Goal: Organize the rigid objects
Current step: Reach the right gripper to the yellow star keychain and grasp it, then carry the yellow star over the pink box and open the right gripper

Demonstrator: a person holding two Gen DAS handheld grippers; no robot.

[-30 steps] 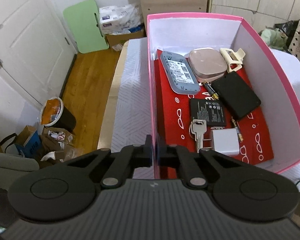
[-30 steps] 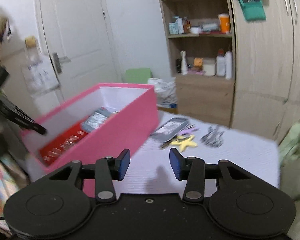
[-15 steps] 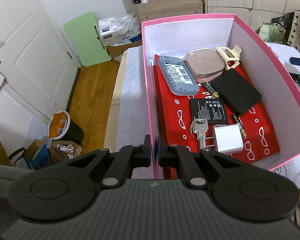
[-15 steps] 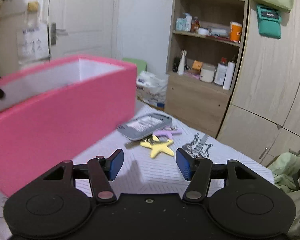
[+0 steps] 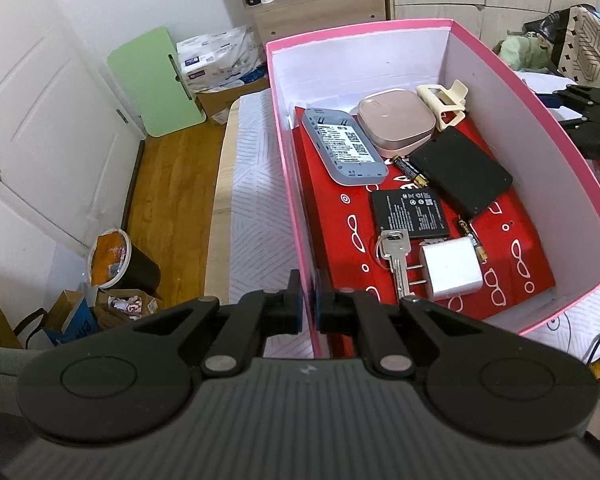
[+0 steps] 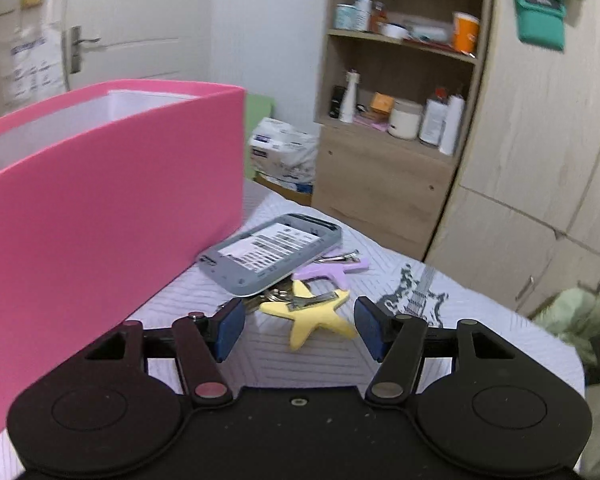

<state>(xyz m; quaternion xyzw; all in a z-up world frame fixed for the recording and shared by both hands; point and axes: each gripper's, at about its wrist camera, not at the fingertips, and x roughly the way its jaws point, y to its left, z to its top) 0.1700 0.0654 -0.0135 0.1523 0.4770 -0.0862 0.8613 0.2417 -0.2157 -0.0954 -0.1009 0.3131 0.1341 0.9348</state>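
On quilted white cover (image 6: 268,356), matte pink box (image 6: 100,216), yellow star clip (image 6: 308,312)

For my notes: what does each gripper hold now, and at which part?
The left gripper is shut on the pink box, at its near side wall. The right gripper is open and holds nothing.

1. One pink box (image 5: 290,184) is counted; its near left wall is clamped between the closed jaws of the left gripper (image 5: 308,306).
2. Two grey devices with labels are counted: one (image 5: 343,146) inside the box at 11 o'clock, one (image 6: 274,252) outside on the table.
3. Inside the box, one each is seen: pink case (image 5: 396,120), cream hair claw (image 5: 444,102), black case (image 5: 460,170), flat battery pack (image 5: 410,214), white charger (image 5: 450,274), key (image 5: 396,256).
4. Two star clips are counted outside: yellow (image 6: 310,312), purple (image 6: 332,270).
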